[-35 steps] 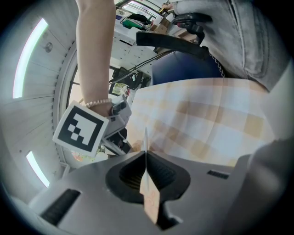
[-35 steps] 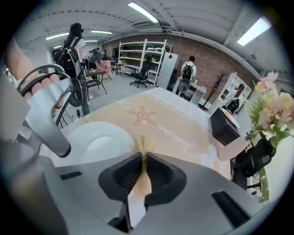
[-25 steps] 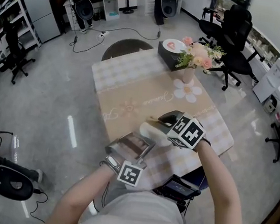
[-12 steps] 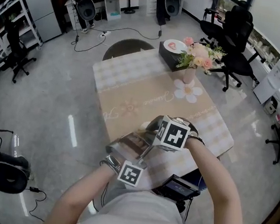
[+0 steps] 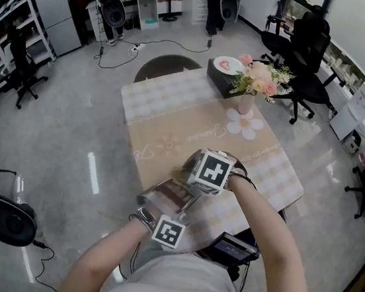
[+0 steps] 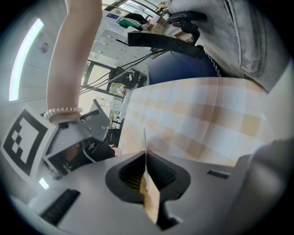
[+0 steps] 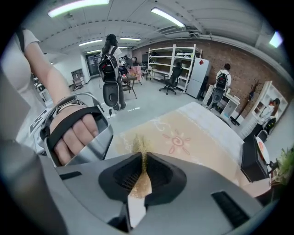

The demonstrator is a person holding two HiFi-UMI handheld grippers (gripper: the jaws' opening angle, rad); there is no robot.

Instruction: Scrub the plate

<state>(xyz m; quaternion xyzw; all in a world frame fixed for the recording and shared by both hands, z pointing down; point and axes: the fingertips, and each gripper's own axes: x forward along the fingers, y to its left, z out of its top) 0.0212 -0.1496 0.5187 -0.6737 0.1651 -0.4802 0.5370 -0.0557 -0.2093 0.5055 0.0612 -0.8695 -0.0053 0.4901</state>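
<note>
Starting at the left edge of the head view, a white fridge (image 5: 53, 15) and a rack of shelves (image 5: 6, 15) stand on the grey floor, far from the surface (image 5: 173, 117). The surface carries a checked cloth with a beige runner across its middle.

At the near edge of the surface, low in the centre of the frame, the left claw (image 6: 146, 169) is closed on a thin white edge. This seems to be the rim of the plate (image 6: 145, 140), seen from the side and standing upright between the jaws. In the head view the plate is almost fully hidden under the right gripper's marker cube (image 5: 209, 171), so its place is just above the near part of the checked cloth, between the two grippers.

The right claw (image 7: 143, 165) sits just to the upper right of the left one. It is clamped on a flat golden-brown scrub pad (image 7: 141, 183), and some loose fibres stick out above the jaws. The right gripper view also shows the person's left hand (image 7: 73, 133) in its handle, very close.

Further right and higher in the head view, a vase of pink flowers (image 5: 258, 78) stands beside a flower-shaped mat (image 5: 242, 125). Black office chairs (image 5: 308, 52) are at the upper right.
</note>
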